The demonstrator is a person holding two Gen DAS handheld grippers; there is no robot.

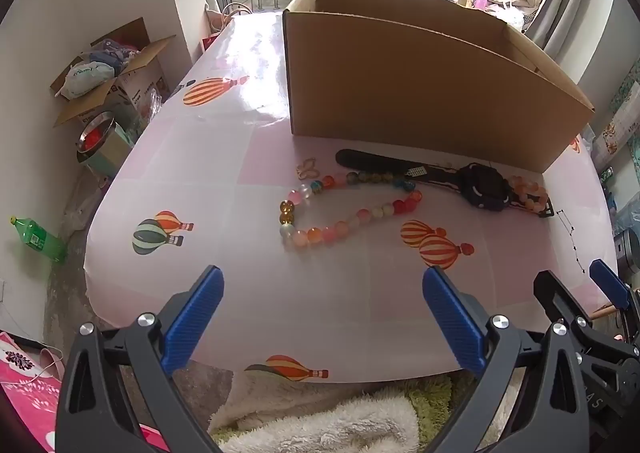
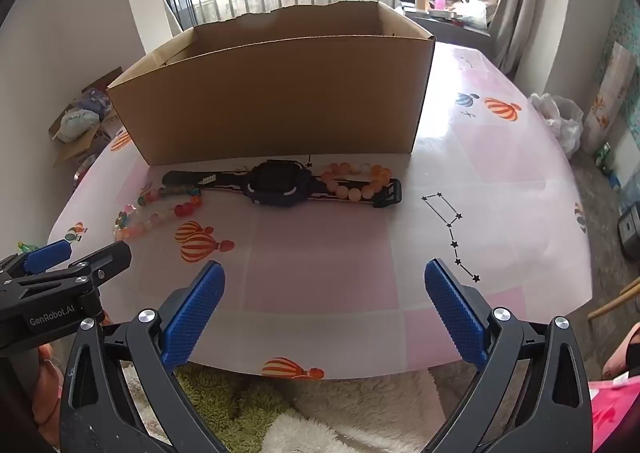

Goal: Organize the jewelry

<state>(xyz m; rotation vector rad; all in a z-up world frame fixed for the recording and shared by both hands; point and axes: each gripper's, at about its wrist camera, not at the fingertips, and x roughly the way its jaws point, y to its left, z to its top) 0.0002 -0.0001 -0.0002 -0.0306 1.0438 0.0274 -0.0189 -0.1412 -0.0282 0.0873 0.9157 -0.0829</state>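
Jaws of the left gripper stand wide and empty above the near table edge; far of them lies a long multicoloured bead necklace. From the right wrist, the right gripper gapes wide too, holding nothing, and a black plastic wristwatch lies before the brown cardboard box.

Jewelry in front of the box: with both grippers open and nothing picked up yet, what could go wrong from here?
1. The orange bead bracelet lies over the black watch strap; lifting either may drag the other.
2. The multicolored bead strand touches the strap's other end, and round beads could slip from the left gripper or right gripper.
3. The cardboard box has tall walls close behind the items, so a low carry could hit its front wall.
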